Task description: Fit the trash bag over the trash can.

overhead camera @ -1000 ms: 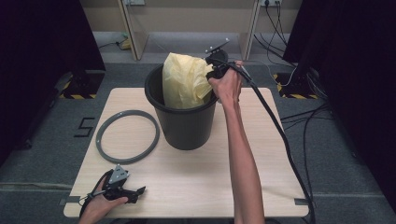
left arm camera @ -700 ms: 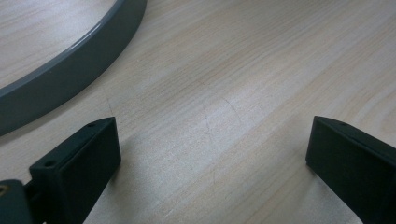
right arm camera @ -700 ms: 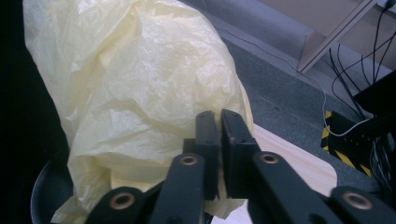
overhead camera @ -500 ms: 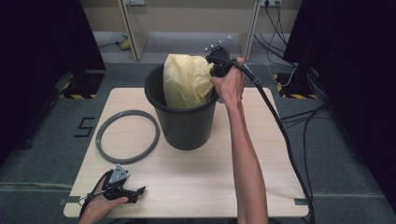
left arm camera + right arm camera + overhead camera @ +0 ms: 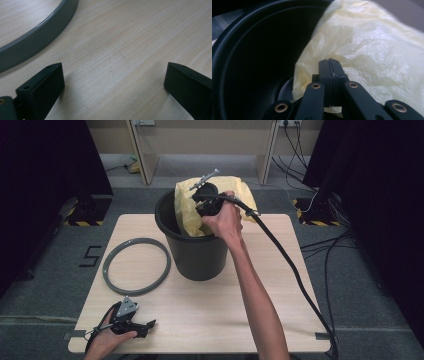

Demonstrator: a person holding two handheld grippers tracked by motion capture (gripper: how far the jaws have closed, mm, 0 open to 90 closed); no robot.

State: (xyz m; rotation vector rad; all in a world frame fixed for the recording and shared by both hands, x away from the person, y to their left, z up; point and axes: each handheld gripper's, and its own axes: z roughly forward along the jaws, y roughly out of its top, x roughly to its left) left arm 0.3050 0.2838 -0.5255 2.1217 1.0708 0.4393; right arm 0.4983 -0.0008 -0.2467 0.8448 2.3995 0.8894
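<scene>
A black bucket [image 5: 197,255] stands mid-table with a pale yellow plastic bag [image 5: 187,212] sticking out of its top. My right gripper [image 5: 197,196] hangs over the bucket's mouth, at the bag's upper edge. In the right gripper view its jaws [image 5: 329,67] are pressed together with a scrap of the yellow bag [image 5: 372,50] pinched between them, beside the dark inside of the bucket [image 5: 249,62]. My left gripper [image 5: 150,325] rests on the table near the front left corner. Its jaws [image 5: 112,80] stand wide apart over bare wood.
A grey ring [image 5: 136,265] lies flat on the wooden table [image 5: 210,320], left of the bucket; its rim [image 5: 32,42] curves just ahead of the left jaws. The right gripper's cable [image 5: 290,265] trails down the table's right side. Dark curtains flank the table.
The right hand has moved left across the bucket's mouth, pulling the top of the bag with it. The left hand has stayed put.
</scene>
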